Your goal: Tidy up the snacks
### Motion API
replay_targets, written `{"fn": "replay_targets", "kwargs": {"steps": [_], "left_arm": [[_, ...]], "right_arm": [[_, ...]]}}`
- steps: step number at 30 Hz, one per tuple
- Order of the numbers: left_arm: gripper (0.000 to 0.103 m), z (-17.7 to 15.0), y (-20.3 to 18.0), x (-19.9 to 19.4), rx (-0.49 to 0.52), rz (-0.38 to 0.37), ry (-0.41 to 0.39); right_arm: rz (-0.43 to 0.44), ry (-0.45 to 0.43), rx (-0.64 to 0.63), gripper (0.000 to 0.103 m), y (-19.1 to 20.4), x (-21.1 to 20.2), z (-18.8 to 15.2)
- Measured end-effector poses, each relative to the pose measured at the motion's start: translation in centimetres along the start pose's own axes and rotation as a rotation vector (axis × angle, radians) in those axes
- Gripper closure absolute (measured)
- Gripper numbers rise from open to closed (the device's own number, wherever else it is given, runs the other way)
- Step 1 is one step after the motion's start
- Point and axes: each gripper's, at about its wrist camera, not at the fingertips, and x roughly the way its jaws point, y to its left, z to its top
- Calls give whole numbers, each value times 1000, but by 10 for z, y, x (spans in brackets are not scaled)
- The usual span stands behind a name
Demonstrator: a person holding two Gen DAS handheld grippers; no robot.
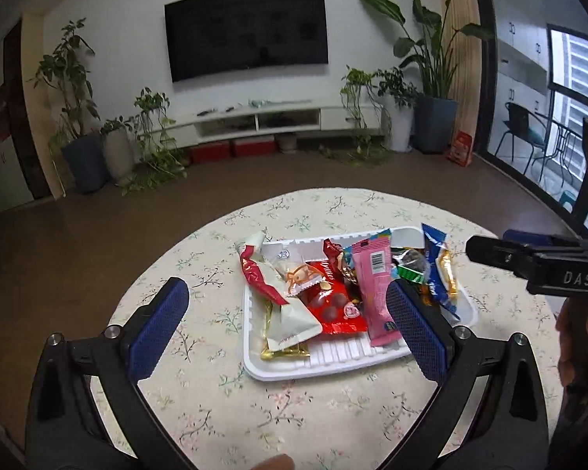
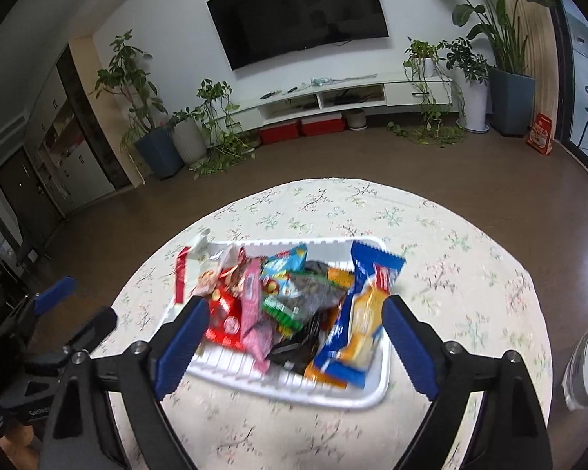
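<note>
Both grippers, the left gripper and the right gripper, stood with jaws spread wide and held nothing. Beyond their blue pads, the white tray lay near the tabletop's middle, full of snack packets.

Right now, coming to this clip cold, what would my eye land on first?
The white tray heaped with bright snack packets sits mid-table on the floral tablecloth; the pink packet and red packet stand out. Both the left gripper and right gripper hover open and empty. Behind, a dark TV hangs on the wall.
</note>
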Motion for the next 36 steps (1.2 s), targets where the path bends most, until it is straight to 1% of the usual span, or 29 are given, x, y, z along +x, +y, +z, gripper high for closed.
{"fn": "replay_targets", "kwargs": {"steps": [2, 4, 6, 8, 10, 11, 13, 16, 19, 22, 24, 27, 29, 31, 36], "left_arm": [[1, -5, 3, -17, -27, -17, 0], [1, -10, 7, -35, -66, -11, -12], [1, -19, 6, -59, -63, -7, -56], [1, -25, 6, -76, -56, -12, -75], [1, -31, 8, -90, -64, -48, -68], [1, -33, 7, -96, -64, -55, -69], [1, -38, 4, -105, -61, -24, -57], [1, -44, -2, -110, -65, 8, 3], [1, -51, -4, -119, -95, -2, 36], [1, -55, -8, -129, -107, -5, 52], [1, -54, -8, -130, -104, -2, 64], [1, -52, -11, -134, -110, 0, 71], [1, -51, -14, -136, -113, -6, 81], [1, -52, -18, -134, -104, 5, 87], [1, -52, -23, -130, -96, 16, 110]], "right_arm": [[11, -10, 19, 9, 0, -10, -9], [13, -28, 33, 8, -1, -21, -16], [16, -44, 45, 8, -1, -33, -24], [22, -57, 53, 8, -3, -44, -30], [23, -78, 54, 7, 1, -57, -35], [17, -89, 49, 6, 5, -64, -38], [-10, -108, 30, 6, 13, -76, -42], [-70, -128, -5, 6, 28, -94, -49], [-152, -156, -54, 6, 44, -111, -58], [-191, -169, -70, 2, 51, -126, -74], [-238, -161, -90, 2, 55, -132, -86], [-287, -146, -103, 2, 58, -138, -99], [-304, -148, -122, 2, 60, -140, -105], [-334, -146, -143, 2, 63, -140, -109], [-338, -132, -138, 2, 64, -137, -113]]}}
